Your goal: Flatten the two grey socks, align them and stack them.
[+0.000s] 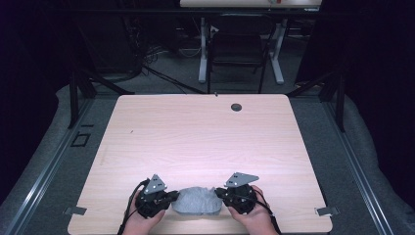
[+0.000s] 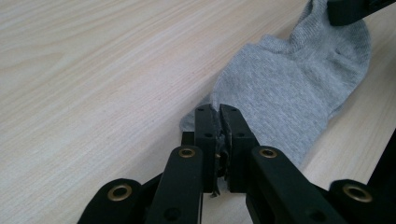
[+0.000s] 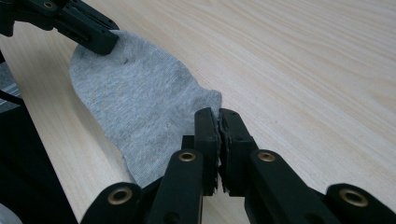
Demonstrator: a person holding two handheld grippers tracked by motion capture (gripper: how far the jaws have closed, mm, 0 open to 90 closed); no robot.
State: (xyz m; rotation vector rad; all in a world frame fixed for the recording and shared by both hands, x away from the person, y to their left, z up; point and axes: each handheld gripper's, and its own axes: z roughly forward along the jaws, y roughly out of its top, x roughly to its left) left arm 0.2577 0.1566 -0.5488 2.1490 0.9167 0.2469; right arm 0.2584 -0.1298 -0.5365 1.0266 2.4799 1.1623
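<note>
Sock [image 1: 196, 200] is the thing you are working on, one grey ankle sock stretched between your two tools at the near edge of the table [image 1: 195, 132]. Your left gripper [image 1: 172, 197] has its jaws pressed together on one end of the cloth; in the left gripper view the sock [image 2: 289, 88] runs away from the clamped jaw tips [image 2: 220, 122] toward the other tool. Your right gripper [image 1: 217, 193] is likewise closed on the opposite end, and in the right gripper view the fabric [image 3: 135, 102] spreads out from its tips [image 3: 218, 125] to the left gripper [image 3: 95, 39] at the far side.

You look to be in the holding step, judging by the two pinches: both ends are caught and the sock lies mostly flat on the wood between the tools, slightly bunched in the middle. The next move probably calls for keeping both grips firm and working the hands together, either drawing apart to smooth the cloth or bringing one end over the other to fold it. Move evenly, or a thin edge could slip out of a pinch.

Counting: one sock, two grippers, two hands, one table. Beyond your tools, one small dark round hole [image 1: 236, 106] sits near the table's far edge.
</note>
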